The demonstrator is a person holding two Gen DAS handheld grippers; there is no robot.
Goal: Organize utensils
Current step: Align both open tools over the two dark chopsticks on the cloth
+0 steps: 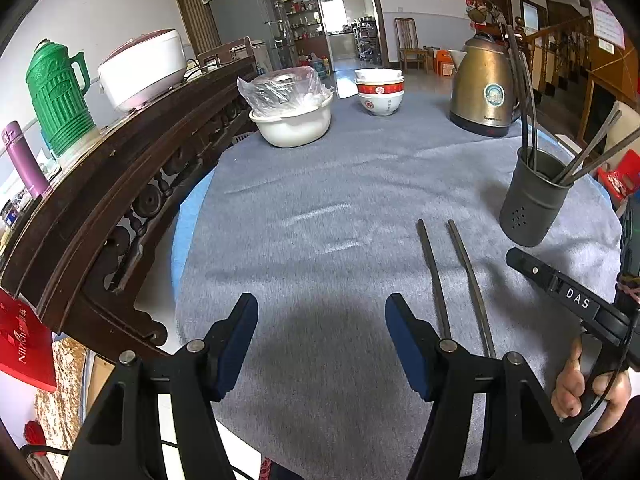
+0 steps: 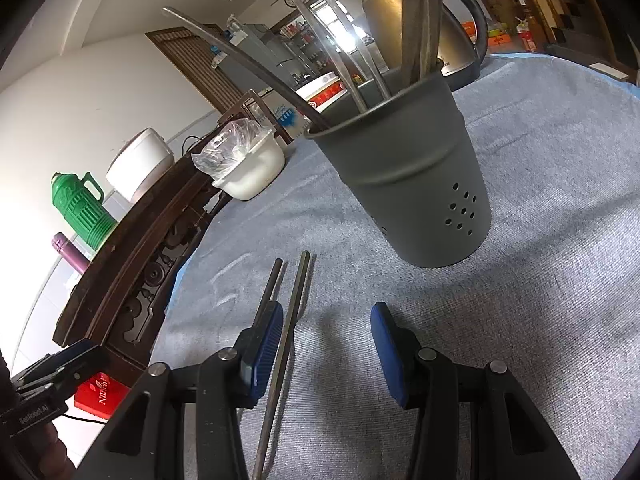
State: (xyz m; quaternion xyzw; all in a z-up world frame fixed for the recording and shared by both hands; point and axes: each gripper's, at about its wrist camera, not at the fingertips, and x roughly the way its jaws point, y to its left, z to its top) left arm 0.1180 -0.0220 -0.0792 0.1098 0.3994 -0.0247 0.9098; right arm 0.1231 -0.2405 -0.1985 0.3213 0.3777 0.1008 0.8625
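Chopsticks (image 1: 456,280) flat beside holder (image 1: 534,196); right tongs (image 2: 328,344) straddle one, agape

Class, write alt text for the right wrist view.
The open right gripper hovers over a grey cloth, one chopstick lying between its fingers, another beside it. Behind stands a grey utensil holder holding more chopsticks.

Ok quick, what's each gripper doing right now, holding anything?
Left gripper: open, empty, over bare grey cloth.
Right gripper: open, holding nothing; one of the two loose chopsticks lies between its fingers, the utensil holder beyond.
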